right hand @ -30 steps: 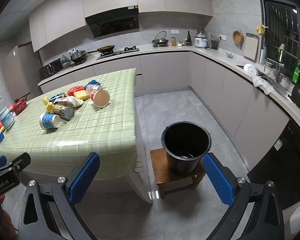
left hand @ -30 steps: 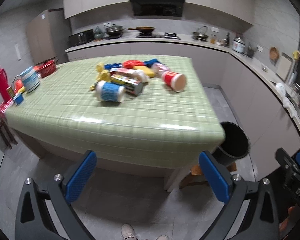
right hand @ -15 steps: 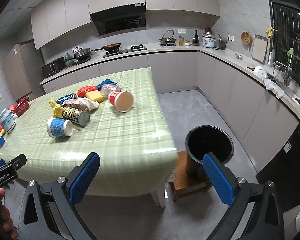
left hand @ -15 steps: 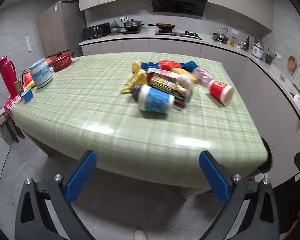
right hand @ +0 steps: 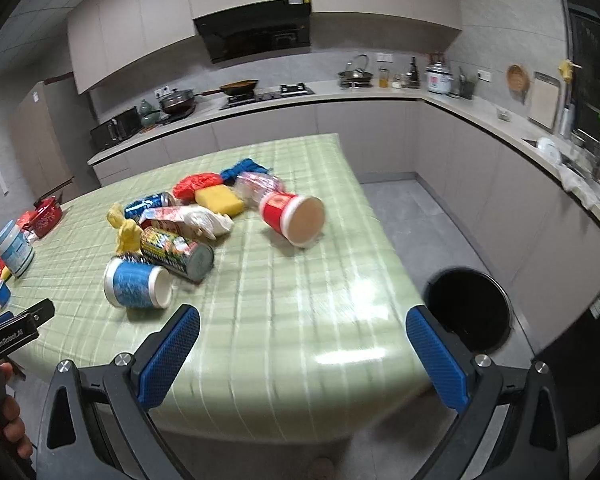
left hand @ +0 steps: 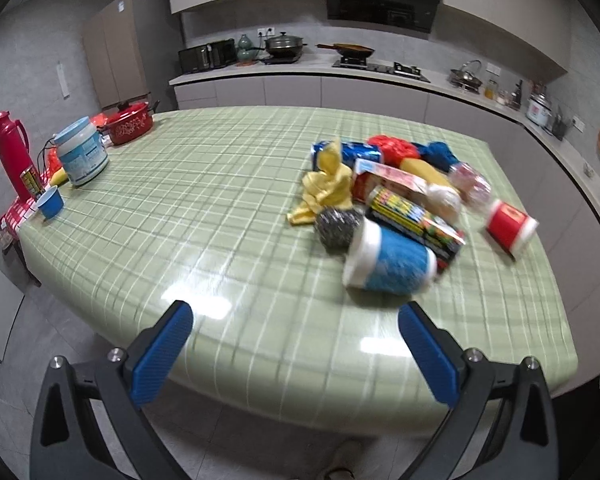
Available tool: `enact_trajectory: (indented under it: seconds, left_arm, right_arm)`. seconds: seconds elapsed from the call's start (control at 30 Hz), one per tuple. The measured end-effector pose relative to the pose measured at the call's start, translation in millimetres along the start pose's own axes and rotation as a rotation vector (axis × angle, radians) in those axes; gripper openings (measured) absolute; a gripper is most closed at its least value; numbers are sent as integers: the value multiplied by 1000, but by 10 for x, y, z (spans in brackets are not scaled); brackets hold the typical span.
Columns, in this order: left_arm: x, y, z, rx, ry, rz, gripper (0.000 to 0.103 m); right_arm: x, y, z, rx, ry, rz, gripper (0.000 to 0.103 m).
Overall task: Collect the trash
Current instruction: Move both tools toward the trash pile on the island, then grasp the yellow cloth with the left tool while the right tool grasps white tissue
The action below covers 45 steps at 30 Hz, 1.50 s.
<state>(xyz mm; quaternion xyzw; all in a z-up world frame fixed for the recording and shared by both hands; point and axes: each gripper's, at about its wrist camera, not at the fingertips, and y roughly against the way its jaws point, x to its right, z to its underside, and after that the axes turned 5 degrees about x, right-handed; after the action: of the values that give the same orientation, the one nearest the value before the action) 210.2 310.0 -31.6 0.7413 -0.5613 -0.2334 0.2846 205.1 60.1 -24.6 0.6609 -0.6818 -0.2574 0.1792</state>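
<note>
Both tools gape wide and empty. The blue cup (left hand: 388, 262), right of centre on the surface (left hand: 204, 216), looks light, crushable; grip across its middle.

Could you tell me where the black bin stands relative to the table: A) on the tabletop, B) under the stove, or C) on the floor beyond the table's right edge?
C: the bin sits low beside the table, past its right edge.
</note>
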Motion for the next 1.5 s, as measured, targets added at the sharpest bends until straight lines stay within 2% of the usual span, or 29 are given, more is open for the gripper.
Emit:
enact_trajectory:
  seconds: [0.23, 0.4, 0.53, 0.67, 0.9, 1.0, 1.07, 1.2, 1.33, 1.43, 1.5]
  left_arm:
    - [3, -437, -399, -6, 35, -42, 103]
    - [25, -771, -616, -36, 27, -36, 103]
    - [14, -1116, -746, -73, -2, -1, 98]
    - [24, -1462, -825, -120, -37, 67, 91]
    - [63, -1938, -899, -195, -89, 147, 80]
    - [65, -2037, -890, -228, -97, 189, 63]
    - [74, -2064, -896, -230, -92, 220, 50]
    - [96, -2026, -903, -216, -101, 251, 39]
    - [50, -1935, -918, -190, -92, 267, 13]
    - [38, -1956, -977, -180, -85, 262, 11]
    - [16, -1953, -998, -166, -81, 263, 10]
  right_arm:
    - [-312, -721, -369, -14, 51, -132, 103]
    - [-563, -1171, -605, -31, 76, -181, 103]
    - [-782, -1516, -710, -46, 85, -189, 103]
    - [-915, -1856, -720, -83, 70, -172, 93]
    - [-1081, -2389, -714, -162, 39, -132, 93]
    - [-1139, -2509, -705, -185, 39, -130, 90]
    - [-1185, -2591, -693, -209, 40, -143, 80]
    - [-1240, -2671, -643, -242, 38, -162, 73]
    - [-1280, -2706, -610, -266, 32, -198, 50]
    - [-1301, -2683, -596, -261, 33, -224, 40]
    - [-1297, -2651, -594, -249, 30, -232, 37]
